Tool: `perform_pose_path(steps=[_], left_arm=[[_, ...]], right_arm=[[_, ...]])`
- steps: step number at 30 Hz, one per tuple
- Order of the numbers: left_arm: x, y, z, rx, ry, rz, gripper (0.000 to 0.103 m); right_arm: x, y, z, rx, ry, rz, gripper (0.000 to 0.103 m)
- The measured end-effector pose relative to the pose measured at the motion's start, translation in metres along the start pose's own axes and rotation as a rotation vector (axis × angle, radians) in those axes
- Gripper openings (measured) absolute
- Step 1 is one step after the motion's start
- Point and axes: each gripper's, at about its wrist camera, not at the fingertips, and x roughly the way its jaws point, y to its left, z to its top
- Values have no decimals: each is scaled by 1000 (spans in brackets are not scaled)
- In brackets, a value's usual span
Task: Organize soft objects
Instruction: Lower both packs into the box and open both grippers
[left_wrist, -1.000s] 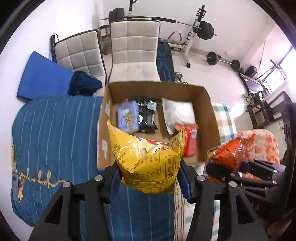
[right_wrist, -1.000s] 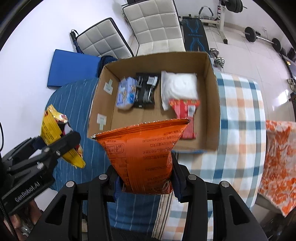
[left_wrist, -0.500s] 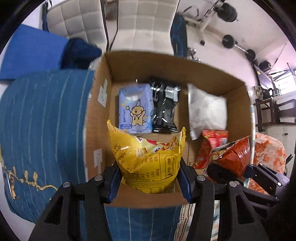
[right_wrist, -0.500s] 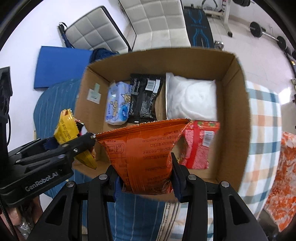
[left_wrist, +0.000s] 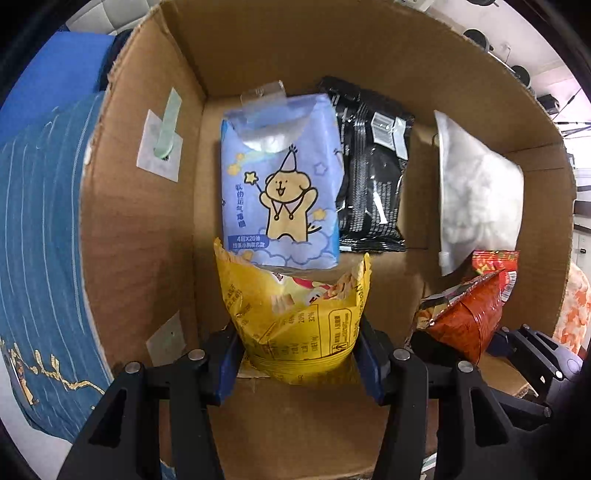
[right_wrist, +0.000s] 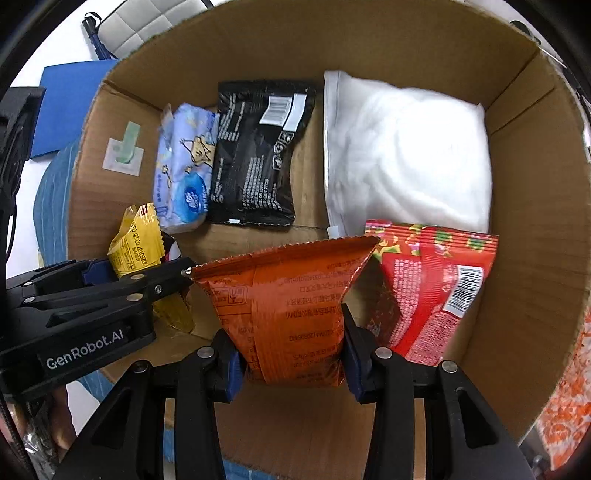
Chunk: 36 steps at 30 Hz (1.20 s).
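**Cardboard box, two snack bags held inside it**

Cardboard walls fill both views: the box is open at the top and both grippers reach into it. The left gripper is clenched on a yellow snack bag, pinching its lower part between blue-padded fingers, the crumpled top edge standing up toward the box floor. The right gripper is likewise clamped on an orange snack bag, gripped low, its serrated top edge spread wide.

From the left wrist, a light blue tissue pack printed with a cartoon dog faces the lens, just beyond the yellow bag. A black packet lies beside it, touching its edge, and a white pouch sits further right. The right gripper shows here only as dark parts at the lower right edge, with the orange bag seen side-on.

From the right wrist, the tissue pack appears edge-on and tilted, its dog print mostly lost, while the white pouch is seen broad and puffy. A red snack bag, with barcode, lies just right of the orange bag; the left view shows only its top strip. The left gripper enters from the left, its body lettered "GenRobot.AI".

Blue striped cloth lies outside the box's left wall.
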Motion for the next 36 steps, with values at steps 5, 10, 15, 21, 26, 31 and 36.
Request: perform_pose_path(steps=[5, 10, 15, 21, 26, 31, 36], left_arm=[[4, 0, -2, 4, 11, -2, 53], [-4, 0, -6, 4, 4, 12, 55], [-24, -2, -14, 11, -39, 33, 63], [-53, -6, -30, 6, -110, 36, 75], [-79, -10, -45, 12, -174, 75, 85], [-104, -11, -60, 23, -229, 76, 96], [-123, -15, -72, 21, -283, 71, 100]], right_arm=[[11, 1, 5, 5, 17, 9, 47], [14, -1, 9, 22, 25, 21, 64], [5, -1, 9, 20, 2, 0, 74], [-14, -5, 4, 32, -29, -22, 74], [-35, -6, -8, 39, -69, -56, 86], [-69, -9, -31, 67, -146, -77, 102], [-96, -9, -54, 82, -202, -99, 103]])
